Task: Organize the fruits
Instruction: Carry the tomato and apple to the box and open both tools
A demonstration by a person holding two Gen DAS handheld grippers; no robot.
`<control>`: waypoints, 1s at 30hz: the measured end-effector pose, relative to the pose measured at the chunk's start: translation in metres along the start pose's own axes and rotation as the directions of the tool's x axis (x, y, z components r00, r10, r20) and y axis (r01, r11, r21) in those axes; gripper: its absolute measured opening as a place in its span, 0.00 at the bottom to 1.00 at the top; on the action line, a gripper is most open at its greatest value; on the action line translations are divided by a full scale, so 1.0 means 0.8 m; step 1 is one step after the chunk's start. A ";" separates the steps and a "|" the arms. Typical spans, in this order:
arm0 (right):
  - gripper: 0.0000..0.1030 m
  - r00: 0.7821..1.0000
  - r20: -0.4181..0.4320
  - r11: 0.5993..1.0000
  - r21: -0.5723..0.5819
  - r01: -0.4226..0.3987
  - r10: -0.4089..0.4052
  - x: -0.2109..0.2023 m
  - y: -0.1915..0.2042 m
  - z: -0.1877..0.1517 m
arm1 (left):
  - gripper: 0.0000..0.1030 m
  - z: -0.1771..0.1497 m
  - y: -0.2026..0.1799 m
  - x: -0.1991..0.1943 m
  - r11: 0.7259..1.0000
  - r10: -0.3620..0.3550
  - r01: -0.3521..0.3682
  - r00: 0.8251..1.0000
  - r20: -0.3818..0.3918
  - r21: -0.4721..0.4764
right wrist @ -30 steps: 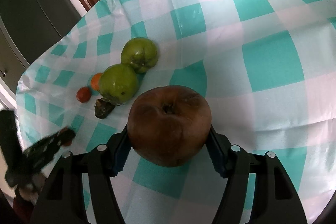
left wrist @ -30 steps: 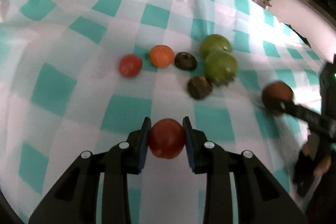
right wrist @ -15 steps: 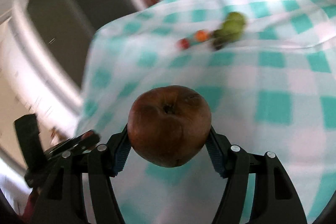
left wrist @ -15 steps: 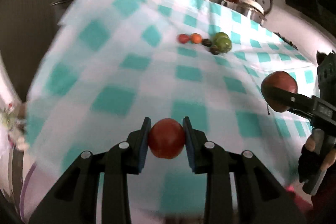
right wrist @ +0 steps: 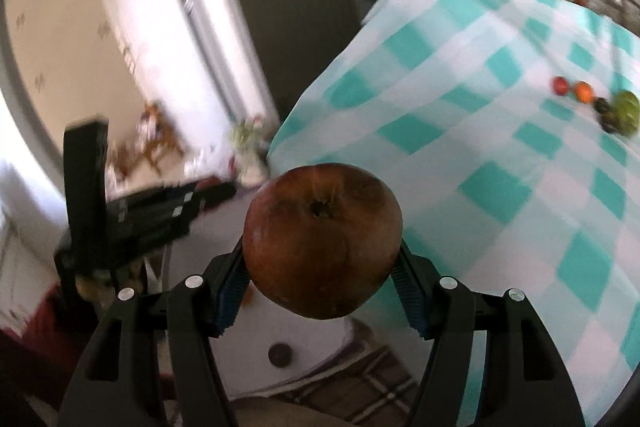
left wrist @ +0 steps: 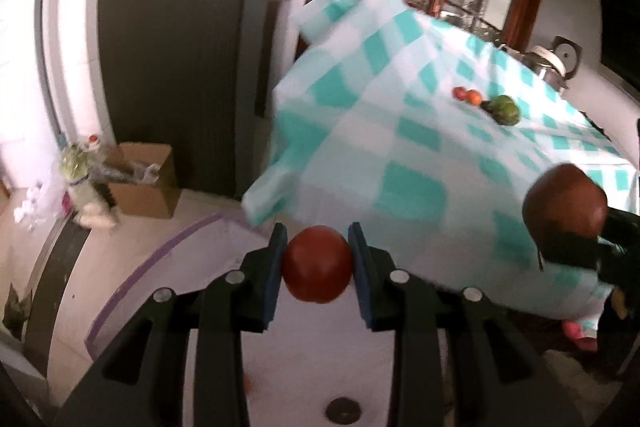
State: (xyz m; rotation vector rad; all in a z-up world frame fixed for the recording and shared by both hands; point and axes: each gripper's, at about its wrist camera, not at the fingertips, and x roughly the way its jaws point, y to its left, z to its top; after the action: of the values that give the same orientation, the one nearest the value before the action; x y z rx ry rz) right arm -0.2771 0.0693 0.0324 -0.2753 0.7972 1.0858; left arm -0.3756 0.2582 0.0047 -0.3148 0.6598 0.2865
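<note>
The left gripper clenches a red tomato past the checked tablecloth's edge, while the right gripper grasps a brown apple. A cardboard box sits on the floor beside a dark door; 2 small fruits and green ones cluster far across the cloth.

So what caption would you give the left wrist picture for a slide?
Left gripper clamps a red tomato beyond the checked tablecloth; right gripper holds a brown apple.
</note>
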 end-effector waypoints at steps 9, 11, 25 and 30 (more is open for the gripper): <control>0.62 0.982 -0.190 0.978 -0.207 -0.041 0.001 0.084 0.067 -0.023 | 0.31 -0.037 0.050 0.056 0.998 0.046 -0.053 0.987 -0.156 -0.043; 0.62 0.973 -0.230 0.970 -0.238 -0.052 -0.004 0.105 0.077 -0.028 | 0.31 -0.042 0.059 0.074 0.996 0.065 -0.075 0.976 -0.207 -0.038; 0.62 0.846 -0.513 0.926 -0.372 -0.068 -0.144 0.248 0.105 -0.079 | 0.31 -0.075 0.102 0.187 0.988 0.144 -0.153 0.864 -0.483 0.020; 0.62 0.768 -0.587 0.897 -0.440 -0.038 -0.255 0.305 0.107 -0.090 | 0.31 -0.091 0.103 0.223 0.987 0.158 -0.150 0.823 -0.545 0.061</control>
State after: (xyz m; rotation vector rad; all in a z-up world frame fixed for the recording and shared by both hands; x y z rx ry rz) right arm -0.3280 0.2345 -0.1730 -1.1077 1.1161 1.0501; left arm -0.3108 0.3351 -0.1793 -0.3316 1.2633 0.3492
